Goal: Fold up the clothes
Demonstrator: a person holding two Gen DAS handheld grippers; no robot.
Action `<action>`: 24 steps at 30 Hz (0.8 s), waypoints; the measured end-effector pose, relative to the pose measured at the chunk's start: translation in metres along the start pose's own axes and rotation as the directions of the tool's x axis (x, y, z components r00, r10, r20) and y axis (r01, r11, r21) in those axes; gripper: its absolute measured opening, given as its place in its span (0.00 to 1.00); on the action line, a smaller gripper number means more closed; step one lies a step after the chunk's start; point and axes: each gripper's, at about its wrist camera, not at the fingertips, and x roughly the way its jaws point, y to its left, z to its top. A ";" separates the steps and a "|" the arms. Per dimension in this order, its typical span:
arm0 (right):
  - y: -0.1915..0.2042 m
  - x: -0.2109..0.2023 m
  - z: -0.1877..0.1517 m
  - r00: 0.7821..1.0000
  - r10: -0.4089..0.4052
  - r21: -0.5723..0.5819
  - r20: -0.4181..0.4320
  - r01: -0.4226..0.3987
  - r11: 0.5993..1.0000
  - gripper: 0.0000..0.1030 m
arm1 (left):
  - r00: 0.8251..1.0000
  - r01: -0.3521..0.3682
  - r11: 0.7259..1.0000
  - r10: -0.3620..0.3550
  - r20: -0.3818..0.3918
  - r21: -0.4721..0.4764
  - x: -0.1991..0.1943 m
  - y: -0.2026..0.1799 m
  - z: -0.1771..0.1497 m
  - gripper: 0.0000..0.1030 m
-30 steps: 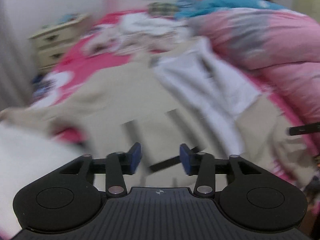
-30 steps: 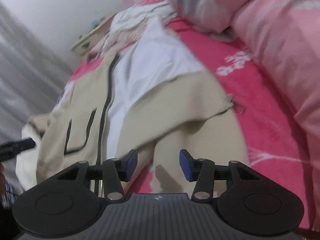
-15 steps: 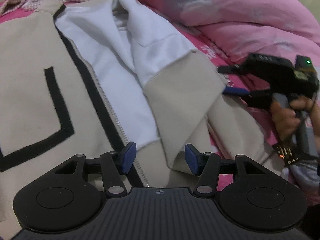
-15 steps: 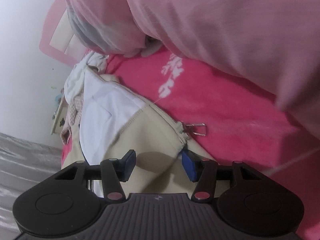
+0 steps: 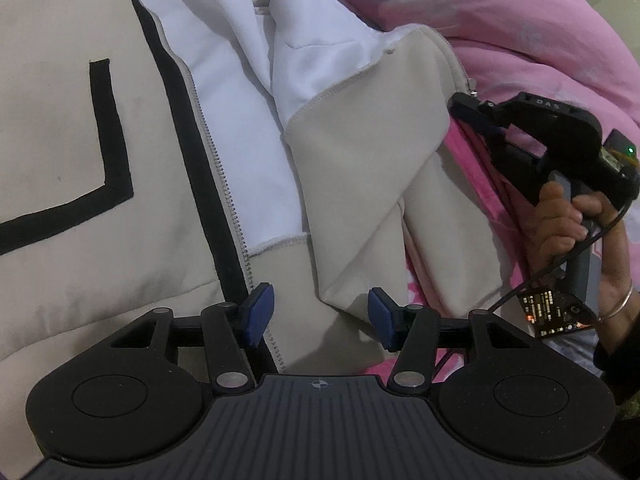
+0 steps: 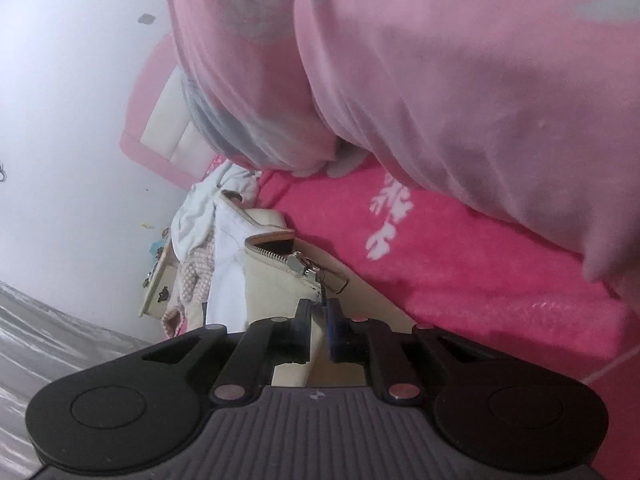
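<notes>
Dim, even indoor light with soft shadows; both fisheye views bend at their edges, and the pink quilt (image 6: 460, 92) beyond the closed jaws looks blurred.

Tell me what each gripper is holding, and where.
Right gripper pinches the beige jacket at its front zipper edge, by the slider. Left gripper holds nothing.

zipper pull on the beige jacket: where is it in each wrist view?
Left wrist: zipper pull at upper right, at the flap's edge, by the right gripper.
Right wrist: zipper pull centre frame, just above the gripper's shut fingers.
Shared landmark: the jacket's white lining.
</notes>
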 end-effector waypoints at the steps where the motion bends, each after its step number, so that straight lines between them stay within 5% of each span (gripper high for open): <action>1: -0.002 0.004 0.000 1.000 -0.012 0.020 -0.012 0.012 1.000 0.13 | 1.000 0.004 1.000 -0.004 0.005 0.006 0.000 -0.002 0.000 0.50; 6: -0.014 0.017 -0.014 0.997 -0.055 0.088 -0.057 0.060 0.994 0.40 | 1.000 0.021 0.999 -0.022 0.020 0.035 -0.003 -0.009 0.001 0.50; 9: -0.021 0.022 -0.025 0.999 -0.044 0.166 -0.033 0.049 0.985 0.46 | 1.000 0.023 0.999 -0.023 0.012 0.035 0.000 -0.010 0.000 0.50; 18: -0.035 0.008 -0.035 0.999 -0.022 0.347 -0.045 0.036 0.937 0.49 | 1.000 0.015 0.999 -0.015 0.021 0.031 -0.004 -0.008 -0.004 0.50; 24: -0.026 0.026 -0.027 0.998 -0.048 0.342 -0.041 0.059 0.938 0.52 | 1.000 0.017 1.000 -0.017 0.013 0.004 -0.008 -0.002 -0.004 0.50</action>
